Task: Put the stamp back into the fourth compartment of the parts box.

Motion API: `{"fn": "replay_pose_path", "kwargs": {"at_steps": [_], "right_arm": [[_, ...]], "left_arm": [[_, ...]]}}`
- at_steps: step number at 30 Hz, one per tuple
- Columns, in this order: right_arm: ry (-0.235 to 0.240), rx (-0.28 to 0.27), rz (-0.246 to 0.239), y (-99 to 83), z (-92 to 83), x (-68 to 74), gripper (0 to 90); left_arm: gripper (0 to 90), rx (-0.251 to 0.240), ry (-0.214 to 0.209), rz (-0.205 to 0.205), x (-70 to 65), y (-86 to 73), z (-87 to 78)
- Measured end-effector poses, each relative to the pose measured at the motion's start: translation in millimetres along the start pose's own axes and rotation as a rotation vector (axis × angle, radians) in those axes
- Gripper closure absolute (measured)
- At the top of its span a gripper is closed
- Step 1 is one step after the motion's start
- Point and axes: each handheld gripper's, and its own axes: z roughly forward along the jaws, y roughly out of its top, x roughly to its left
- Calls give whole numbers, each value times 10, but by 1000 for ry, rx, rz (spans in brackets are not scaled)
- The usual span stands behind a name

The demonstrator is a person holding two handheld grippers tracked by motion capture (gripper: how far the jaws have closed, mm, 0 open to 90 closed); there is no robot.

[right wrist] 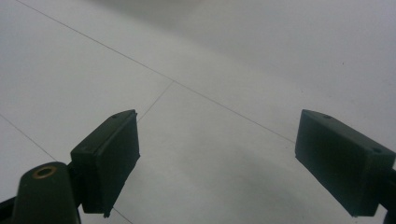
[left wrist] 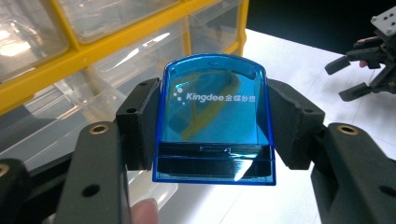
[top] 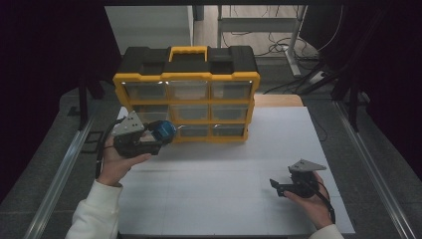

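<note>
White sleeve at 7 o'clock in the high view, nearest the camera; the left hand comes up from it. Left gripper at 9 o'clock, pointing toward 3 o'clock, just in front of the organizer's lower left drawers. Jaws partly closed and clamped on a blue case. In the left gripper view the case sits between both pads, which press its two sides; translucent blue, white "Kingdee" print, something yellow inside. A fingertip shows at 6 o'clock in that view.

Organizer at 12 o'clock: black top, yellow frame and handle, clear drawers in three rows of three, standing on the far edge of the white table. All drawers look closed.

Right gripper at 4 o'clock, held low over the table, jaws pointing toward 9 o'clock. Right gripper view: jaws wide apart, nothing between them, bare table underneath. Right hand below it, well apart from the case.
</note>
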Motion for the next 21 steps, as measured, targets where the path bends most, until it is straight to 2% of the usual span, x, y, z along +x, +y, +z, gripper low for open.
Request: {"fn": "replay_pose_path", "kwargs": {"at_steps": [3,21], "right_arm": [[0,1,2,0,1,-3,142],[2,-4,-1,11,1,4,142]], "left_arm": [[410,-5,2,-11,25,-8,-10],[411,-30,8,-17,33,50,-53]]}}
